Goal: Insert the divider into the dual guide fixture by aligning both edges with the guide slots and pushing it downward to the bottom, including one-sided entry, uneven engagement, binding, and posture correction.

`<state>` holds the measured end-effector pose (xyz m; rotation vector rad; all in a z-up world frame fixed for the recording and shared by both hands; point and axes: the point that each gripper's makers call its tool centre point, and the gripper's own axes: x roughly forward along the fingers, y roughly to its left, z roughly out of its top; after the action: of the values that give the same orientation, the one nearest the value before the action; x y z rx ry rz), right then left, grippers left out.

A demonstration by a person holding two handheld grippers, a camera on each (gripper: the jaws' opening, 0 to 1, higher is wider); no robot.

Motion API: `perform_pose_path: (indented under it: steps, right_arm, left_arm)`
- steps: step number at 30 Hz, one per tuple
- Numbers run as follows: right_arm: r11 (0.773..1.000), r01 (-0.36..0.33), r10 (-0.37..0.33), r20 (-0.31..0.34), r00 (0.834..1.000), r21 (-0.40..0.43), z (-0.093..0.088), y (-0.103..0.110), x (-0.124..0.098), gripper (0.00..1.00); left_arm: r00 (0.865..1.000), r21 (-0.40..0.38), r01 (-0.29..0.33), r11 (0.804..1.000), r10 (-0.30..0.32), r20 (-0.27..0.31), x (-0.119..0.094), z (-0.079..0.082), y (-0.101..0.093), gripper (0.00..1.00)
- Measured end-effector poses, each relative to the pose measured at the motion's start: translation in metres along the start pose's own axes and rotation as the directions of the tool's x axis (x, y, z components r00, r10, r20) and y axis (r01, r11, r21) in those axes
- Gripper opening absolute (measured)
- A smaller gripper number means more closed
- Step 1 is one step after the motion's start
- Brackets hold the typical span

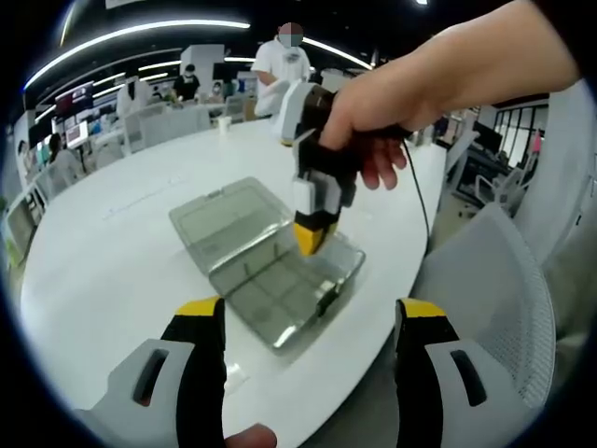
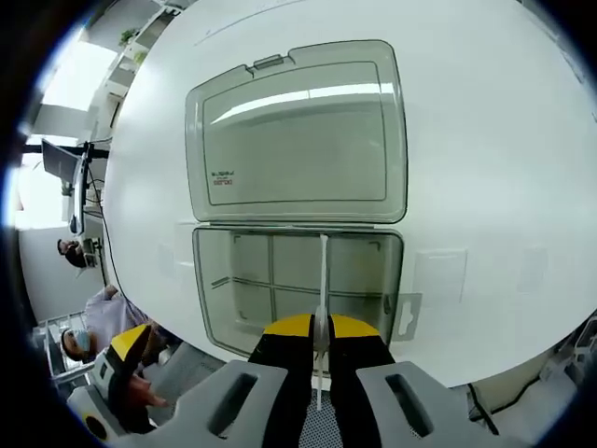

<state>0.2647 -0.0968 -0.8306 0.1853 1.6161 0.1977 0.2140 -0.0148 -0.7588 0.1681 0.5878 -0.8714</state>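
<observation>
The right tongs (image 2: 319,329) are clenched on the divider (image 2: 323,280), a thin pale strip held on edge between the yellow-tipped jaws. In the right gripper view the divider runs forward from the jaws across the open tray of the clear compartment box (image 2: 298,289), in line with the tray's centre partition; whether its edges sit in the guide slots cannot be told from this angle. In the left gripper view the right tongs (image 1: 312,238) point down into the tray, gripped from above by a hand (image 1: 373,121).

The left tongs (image 1: 308,322) are released, jaws spread wide and holding nothing, near the box but apart from it.

The box lies open on the round white surface (image 1: 112,271), its hinged lid (image 2: 298,135) folded flat beside the tray. A mesh chair (image 1: 494,289) stands at the surface's edge. People sit and stand in the background.
</observation>
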Motion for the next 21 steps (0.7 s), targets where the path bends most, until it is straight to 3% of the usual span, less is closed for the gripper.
perform_pose_path:
  steps: [21]
  right_arm:
    - [1.0, 0.014, -0.014, -0.009, 1.0, -0.004, 0.0033, -0.0007, 0.0036, 0.0]
  left_arm:
    - [1.0, 0.0, -0.004, 1.0, 0.004, 0.004, -0.001, 0.0013, 0.0017, 0.72]
